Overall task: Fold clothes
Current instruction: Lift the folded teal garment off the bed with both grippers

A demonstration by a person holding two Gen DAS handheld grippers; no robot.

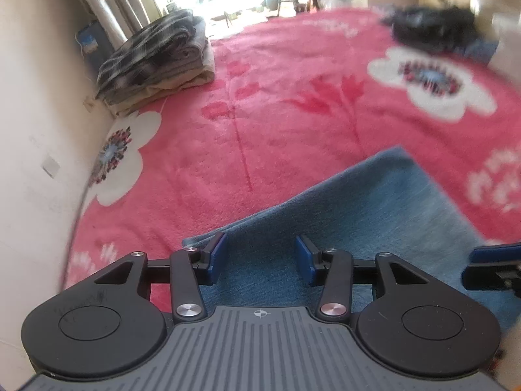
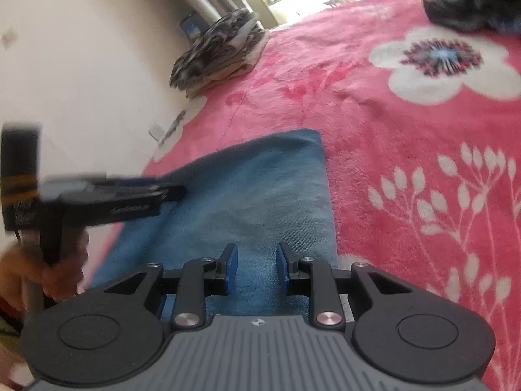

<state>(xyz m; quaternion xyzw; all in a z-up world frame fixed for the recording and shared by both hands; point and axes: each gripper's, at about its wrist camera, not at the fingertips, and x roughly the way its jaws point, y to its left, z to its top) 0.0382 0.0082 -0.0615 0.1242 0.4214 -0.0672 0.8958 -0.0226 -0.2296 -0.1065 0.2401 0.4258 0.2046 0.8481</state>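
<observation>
Right now my left tongs [image 1: 260,254] and right tongs [image 2: 257,268] hover wide, empty, over the near end of a blue fleecy cloth [image 1: 374,208] lying flat-edged on the pink flowered blanket [image 1: 276,104]; folded or mid-fold, can't tell.

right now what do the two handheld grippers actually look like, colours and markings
Both grippers, left and right, match: black linkage arms with silver pivot screws, blue pads on the fingers, round black housings, and a grey ribbed body bearing a small white crosshair mark. Seen from the right wrist camera, the left unit also shows a black block with orange bands and blurred white lettering.
</observation>
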